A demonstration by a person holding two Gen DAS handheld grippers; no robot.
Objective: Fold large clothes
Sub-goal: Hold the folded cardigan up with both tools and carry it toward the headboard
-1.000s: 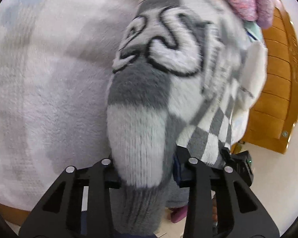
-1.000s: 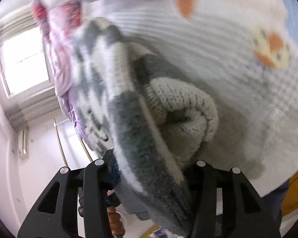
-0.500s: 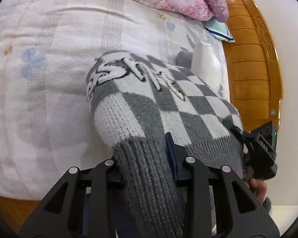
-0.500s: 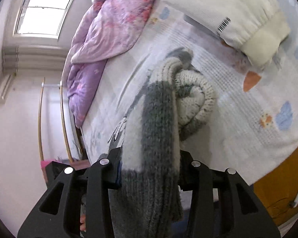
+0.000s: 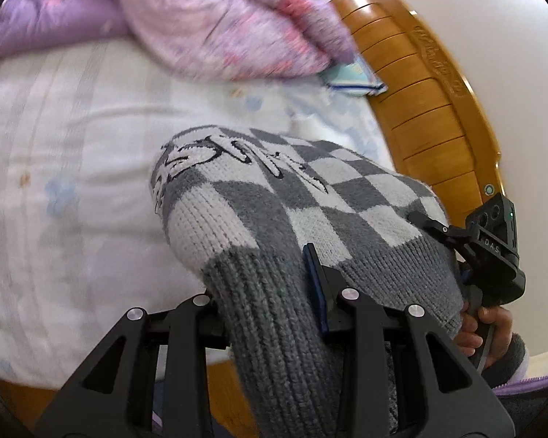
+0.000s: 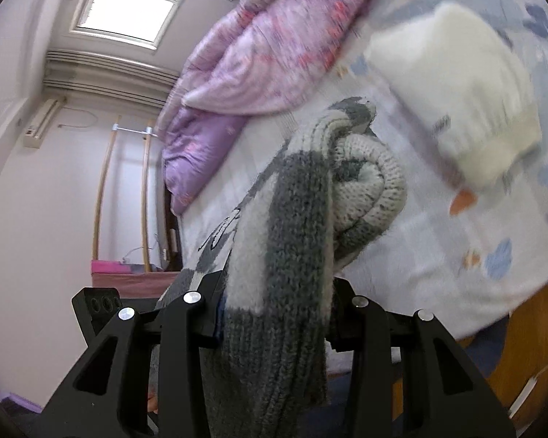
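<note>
Both sets of jaws were clamped narrowly on the ribbed hem of one checkered sweater point(image 5: 288, 197): the left gripper point(image 5: 270, 292) on one part of the hem, the right gripper point(image 6: 274, 292) on another. The sweater hung from them above the bed point(image 5: 73, 146). Risk: the bunched knit point(image 6: 369, 182) in the right wrist view could stay rolled up and spoil the fold, and the thick hem could slip out. Count: one sweater, two grippers, one purple quilt point(image 5: 208, 18), one cream folded garment point(image 6: 467, 109).
</note>
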